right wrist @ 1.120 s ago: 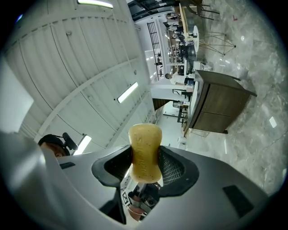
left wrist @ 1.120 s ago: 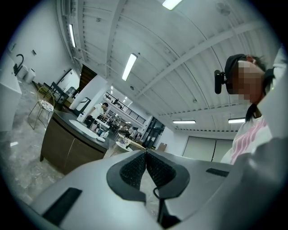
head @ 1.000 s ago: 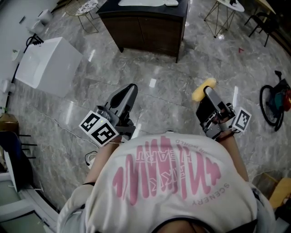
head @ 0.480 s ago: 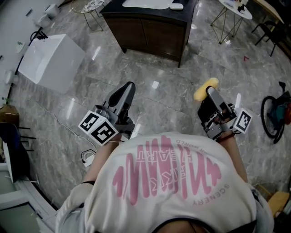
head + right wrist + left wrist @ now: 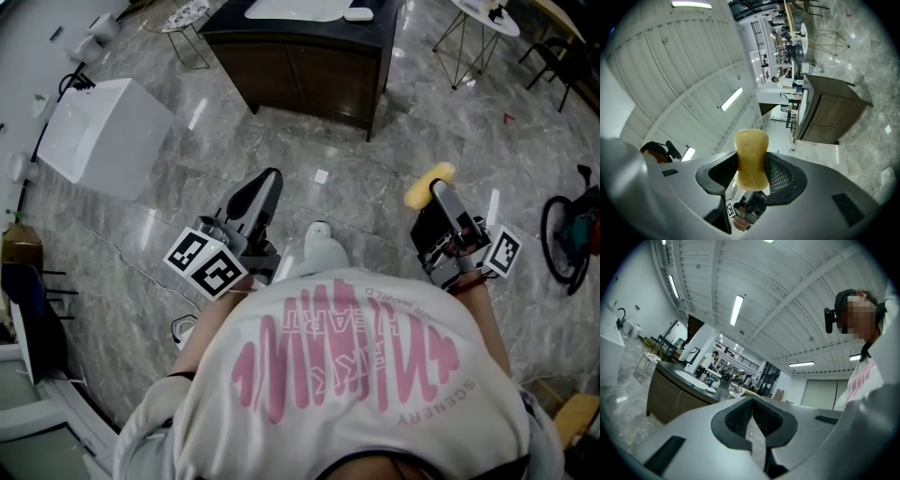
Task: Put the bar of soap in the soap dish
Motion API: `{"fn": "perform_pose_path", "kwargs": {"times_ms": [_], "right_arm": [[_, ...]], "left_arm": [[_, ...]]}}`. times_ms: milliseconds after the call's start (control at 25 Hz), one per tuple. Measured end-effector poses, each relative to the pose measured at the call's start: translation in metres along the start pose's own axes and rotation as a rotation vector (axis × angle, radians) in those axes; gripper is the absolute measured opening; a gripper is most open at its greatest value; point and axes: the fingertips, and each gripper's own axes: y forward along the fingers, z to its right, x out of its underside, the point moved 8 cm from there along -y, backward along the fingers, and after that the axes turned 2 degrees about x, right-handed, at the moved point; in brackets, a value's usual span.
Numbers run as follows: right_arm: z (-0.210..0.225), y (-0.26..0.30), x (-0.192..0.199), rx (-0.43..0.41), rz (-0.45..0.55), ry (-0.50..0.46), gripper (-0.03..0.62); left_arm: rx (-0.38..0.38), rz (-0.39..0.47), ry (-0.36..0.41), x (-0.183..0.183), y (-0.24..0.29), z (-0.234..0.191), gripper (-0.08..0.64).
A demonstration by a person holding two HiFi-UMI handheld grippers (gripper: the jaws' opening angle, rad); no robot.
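Note:
A yellow bar of soap [image 5: 428,185] [image 5: 751,159] stands clamped on its narrow sides in my right gripper [image 5: 437,195] [image 5: 751,172], which is shut on it and held above the marble floor. My left gripper [image 5: 265,184] [image 5: 752,416] is level with it on the left, its pads [image 5: 739,417] closed together with nothing between them. Ahead stands a dark cabinet [image 5: 309,66] [image 5: 670,397] with a white basin [image 5: 291,9] in its top. A small white dish-like thing [image 5: 358,14] lies on the counter beside the basin.
A white box-shaped unit [image 5: 103,136] stands on the floor at the left, a cable [image 5: 122,253] trailing near it. Wire-legged tables [image 5: 473,28] are at the back right, a black wheeled object [image 5: 572,234] at the right edge. The person's white shoe [image 5: 319,246] shows between the grippers.
A white shoe has come into view between the grippers as the person steps toward the cabinet. Both grippers keep their pose, the soap still held.

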Motion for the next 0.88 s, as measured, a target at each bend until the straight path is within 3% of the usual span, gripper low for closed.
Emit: {"fn": "perform_pose_path", "kwargs": {"times_ms": [160, 440, 640, 880], "right_arm": [[0.007, 0.002, -0.004, -0.02, 0.059, 0.035, 0.19], [0.013, 0.016, -0.02, 0.024, 0.088, -0.026, 0.19], [0.024, 0.056, -0.041, 0.049, 0.096, -0.044, 0.19], [0.033, 0.097, -0.06, 0.079, 0.114, -0.064, 0.19]], "left_arm": [[0.019, -0.032, 0.001, 0.004, 0.011, -0.012, 0.009], [0.08, -0.017, -0.004, -0.012, 0.042, -0.044, 0.009], [0.085, -0.028, -0.033, -0.031, 0.075, -0.091, 0.009], [0.142, -0.039, -0.065, -0.053, 0.112, -0.128, 0.009]]}}
